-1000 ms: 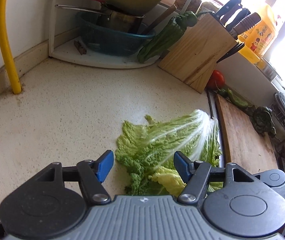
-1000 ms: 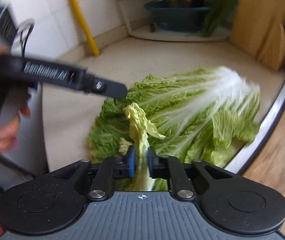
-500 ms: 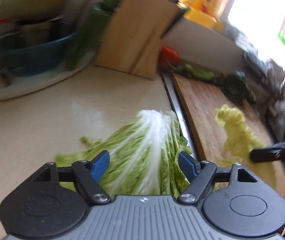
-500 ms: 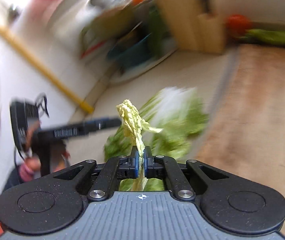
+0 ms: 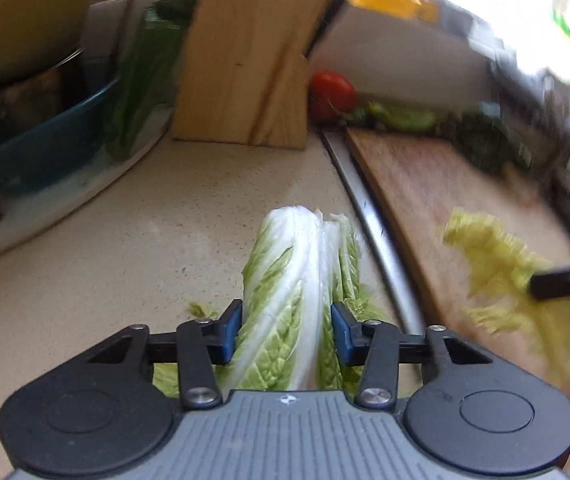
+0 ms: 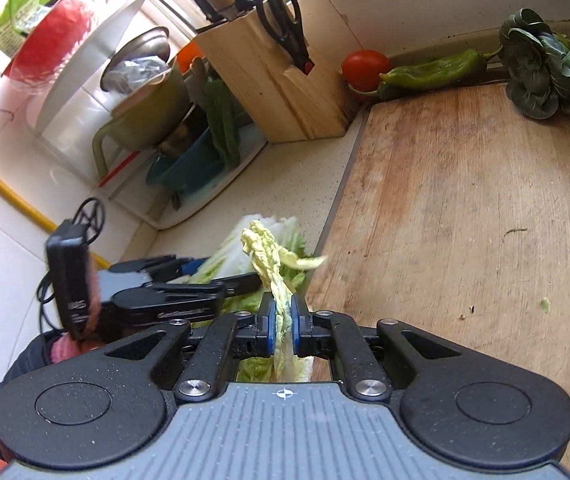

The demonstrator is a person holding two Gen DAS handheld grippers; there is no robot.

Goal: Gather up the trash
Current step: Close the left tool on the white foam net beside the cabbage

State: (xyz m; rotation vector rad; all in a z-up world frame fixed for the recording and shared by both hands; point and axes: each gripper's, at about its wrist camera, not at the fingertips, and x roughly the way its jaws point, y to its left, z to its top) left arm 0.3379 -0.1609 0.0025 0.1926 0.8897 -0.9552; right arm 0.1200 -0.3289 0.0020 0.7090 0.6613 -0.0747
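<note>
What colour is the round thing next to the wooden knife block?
Red. The tomato beside the knife block shows best in the right wrist view.

table (image 5: 97,248): pale speckled stone look, smooth, faint sheen
cutting board (image 6: 477,208): bare wood, worn, scratched and stained, matt
knife block (image 6: 281,92): light unfinished wood, visible grain
cabbage leaves (image 5: 293,280): glossy white ribs, crinkled green blades
yellow leaf (image 6: 273,256): limp, wrinkled, matt
left gripper (image 5: 286,330): matt black plastic arms, blue pads, ribbed grey body
right gripper (image 6: 281,322): same grainy black plastic, metal rivets
tomato (image 6: 366,66): smooth, shiny skin
basin (image 6: 189,168): glossy teal plastic
</note>
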